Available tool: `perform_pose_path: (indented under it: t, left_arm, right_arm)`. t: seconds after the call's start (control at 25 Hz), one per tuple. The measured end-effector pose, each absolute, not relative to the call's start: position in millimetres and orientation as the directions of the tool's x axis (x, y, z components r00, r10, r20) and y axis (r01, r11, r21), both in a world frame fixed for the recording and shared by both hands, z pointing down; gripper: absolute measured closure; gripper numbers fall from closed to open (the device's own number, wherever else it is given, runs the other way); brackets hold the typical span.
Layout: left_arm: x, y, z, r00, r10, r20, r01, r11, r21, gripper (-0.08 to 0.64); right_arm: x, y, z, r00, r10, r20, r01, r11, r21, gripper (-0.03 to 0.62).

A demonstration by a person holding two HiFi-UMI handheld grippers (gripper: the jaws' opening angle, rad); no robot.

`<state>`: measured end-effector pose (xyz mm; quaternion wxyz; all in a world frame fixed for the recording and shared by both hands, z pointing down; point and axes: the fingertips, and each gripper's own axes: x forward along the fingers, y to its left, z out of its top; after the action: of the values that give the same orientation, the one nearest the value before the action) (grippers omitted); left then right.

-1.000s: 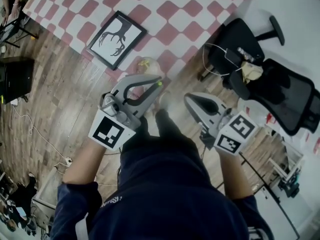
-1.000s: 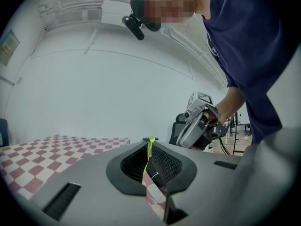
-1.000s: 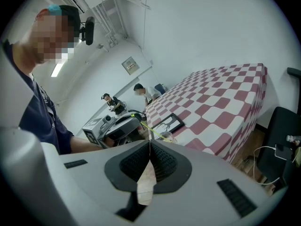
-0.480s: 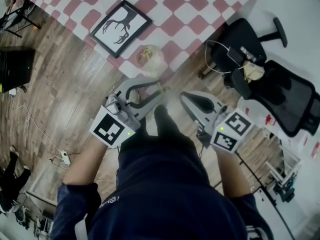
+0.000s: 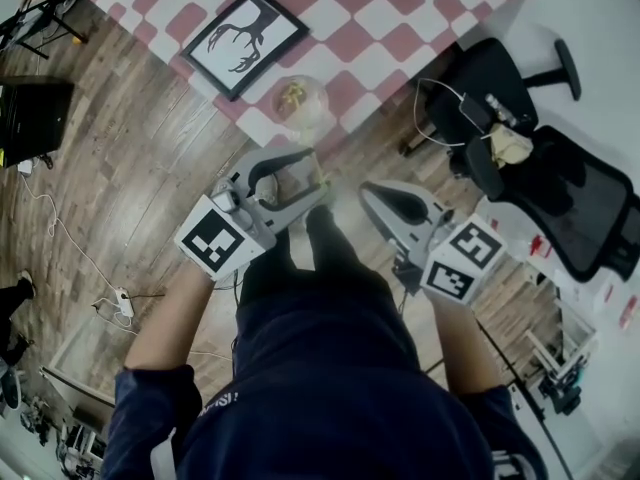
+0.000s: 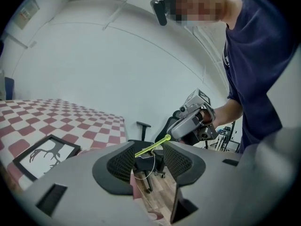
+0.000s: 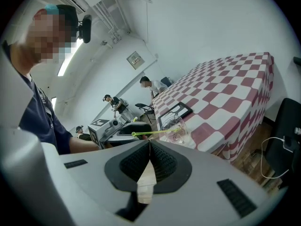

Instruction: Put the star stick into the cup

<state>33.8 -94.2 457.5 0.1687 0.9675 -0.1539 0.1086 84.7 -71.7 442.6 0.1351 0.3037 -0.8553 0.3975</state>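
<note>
A clear glass cup stands at the near edge of the red-and-white checked table. Something yellow shows inside it. The thin yellow-green star stick runs level from the cup back to my left gripper. In the left gripper view the stick crosses the gap of my left gripper. Those jaws are opening and the pads stand off the stick. My right gripper hangs beside the left one, shut and empty, with its pads meeting at the tips.
A framed antler picture lies on the table left of the cup. A black office chair stands at the right. A black box and cables are on the wooden floor at left. People stand far behind.
The left gripper's jaws have spread apart around the stick's end. The gripper has drawn back a little from the cup. The right gripper has barely moved.
</note>
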Motion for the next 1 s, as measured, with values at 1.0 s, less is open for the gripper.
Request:
perform_pose_path:
  t: [1.0]
  left_arm:
    - [10, -86, 462, 0.893, -0.308, 0.329, -0.41, -0.858, 0.309, 0.343]
  right_arm:
    - [74, -76, 444, -0.796, -0.4, 0.455, -0.606, 0.523, -0.599, 0.575]
